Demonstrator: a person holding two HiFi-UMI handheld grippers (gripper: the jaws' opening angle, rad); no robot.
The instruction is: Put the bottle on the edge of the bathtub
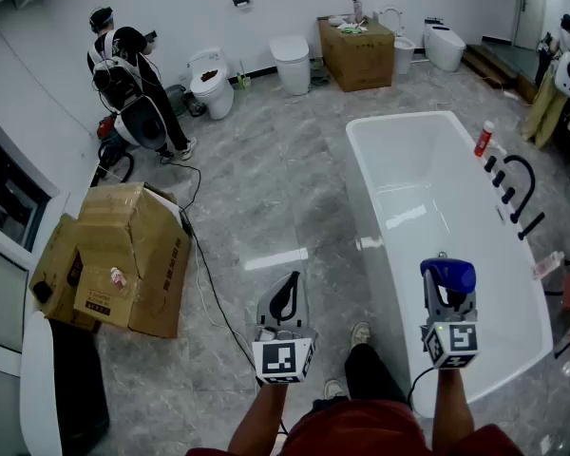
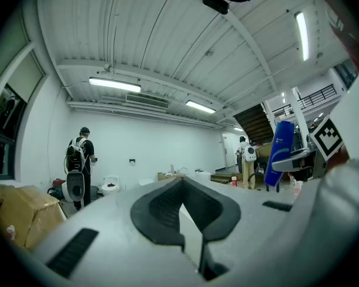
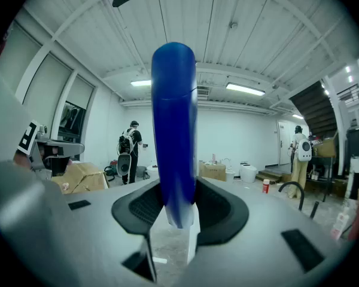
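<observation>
A tall blue bottle point(image 1: 446, 275) stands upright between the jaws of my right gripper point(image 1: 445, 297), which is shut on its lower end. In the right gripper view the blue bottle point(image 3: 175, 130) rises straight up from the right gripper point(image 3: 176, 208). It hangs above the near end of the white bathtub point(image 1: 369, 245), inside the near rim. My left gripper point(image 1: 285, 297) is held over the grey floor to the left of the tub, jaws together and holding nothing. The left gripper point(image 2: 180, 190) view also catches the blue bottle point(image 2: 281, 151) off to the right.
A small red bottle point(image 1: 483, 139) and a black faucet point(image 1: 518, 183) stand on the tub's far right rim. A cardboard box point(image 1: 123, 255) sits at left with a cable point(image 1: 209, 283) beside it. A person point(image 1: 123, 74), toilets point(image 1: 212, 79) and a wooden crate point(image 1: 356, 53) line the back wall.
</observation>
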